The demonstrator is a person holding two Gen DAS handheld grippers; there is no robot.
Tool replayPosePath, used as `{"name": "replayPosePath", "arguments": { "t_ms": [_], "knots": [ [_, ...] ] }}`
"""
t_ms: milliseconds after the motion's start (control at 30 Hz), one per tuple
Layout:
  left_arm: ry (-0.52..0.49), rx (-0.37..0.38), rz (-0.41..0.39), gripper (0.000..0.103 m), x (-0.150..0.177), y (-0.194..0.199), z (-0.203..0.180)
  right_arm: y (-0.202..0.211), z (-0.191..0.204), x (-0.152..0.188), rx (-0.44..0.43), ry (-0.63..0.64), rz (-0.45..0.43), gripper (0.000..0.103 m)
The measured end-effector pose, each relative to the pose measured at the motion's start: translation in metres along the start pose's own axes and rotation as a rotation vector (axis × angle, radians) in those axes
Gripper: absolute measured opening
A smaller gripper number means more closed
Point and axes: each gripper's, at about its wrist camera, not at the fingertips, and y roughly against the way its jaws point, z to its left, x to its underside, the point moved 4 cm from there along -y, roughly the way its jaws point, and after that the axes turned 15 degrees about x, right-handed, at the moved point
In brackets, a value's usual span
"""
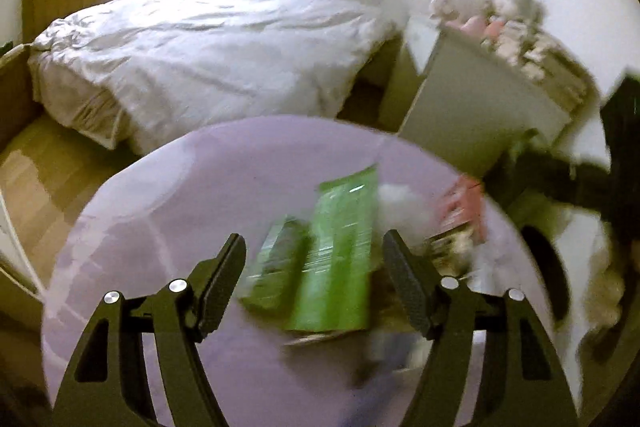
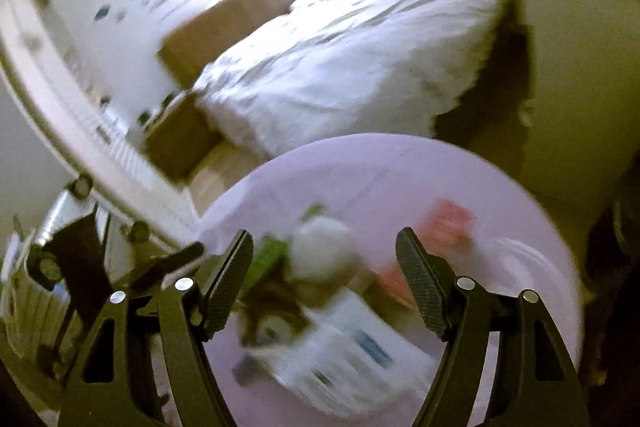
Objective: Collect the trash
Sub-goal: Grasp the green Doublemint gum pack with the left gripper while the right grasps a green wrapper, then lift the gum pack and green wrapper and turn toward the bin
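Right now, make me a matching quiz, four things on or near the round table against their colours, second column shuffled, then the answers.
Things:
1. flat packet
2. crumpled wrapper
3. round table
4. duvet

Colours:
A. white
B. lilac
C. green
D. pink-red

Pairs: 1-C, 2-D, 3-B, 4-A

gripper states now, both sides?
Left gripper: open, holding nothing, above the green packets.
Right gripper: open, holding nothing, above the white wad.
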Motion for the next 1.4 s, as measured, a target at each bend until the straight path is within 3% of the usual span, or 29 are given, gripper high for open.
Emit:
{"name": "replayPosePath", "arguments": {
  "t_ms": [133, 367, 500, 600, 733, 900, 1100, 1400],
  "knots": [
    [-0.02, 0.006, 0.061, 0.063, 0.001, -0.016, 0.015, -0.048, 0.03, -0.018, 0.029, 0.031, 0.107, 0.065],
    [-0.068, 0.003, 0.172, 0.05, 0.014, -0.035, 0.036, -0.124, 0.037, -0.02, 0.102, 0.037, 0.313, 0.054],
    [-0.069, 0.011, 0.176, 0.046, 0.018, -0.038, 0.043, -0.141, 0.043, -0.02, 0.083, 0.066, 0.348, 0.033],
    [-0.062, 0.015, 0.167, 0.033, 0.017, -0.038, 0.045, -0.142, 0.04, -0.018, 0.071, 0.067, 0.321, 0.019],
    [-0.041, 0.015, 0.141, 0.031, 0.014, -0.037, 0.048, -0.125, 0.041, -0.022, -0.004, 0.017, 0.228, 0.013],
    [0.015, 0.044, 0.052, 0.031, 0.012, -0.016, 0.043, -0.065, 0.04, -0.03, -0.052, -0.001, 0.034, 0.01],
    [0.005, 0.091, -0.048, 0.031, 0.0, 0.023, 0.012, 0.014, 0.032, -0.029, -0.085, -0.004, -0.168, 0.009],
    [-0.025, 0.183, -0.062, 0.031, -0.004, 0.037, -0.041, 0.05, 0.005, 0.01, -0.08, 0.019, -0.143, 0.009]
  ]
}}
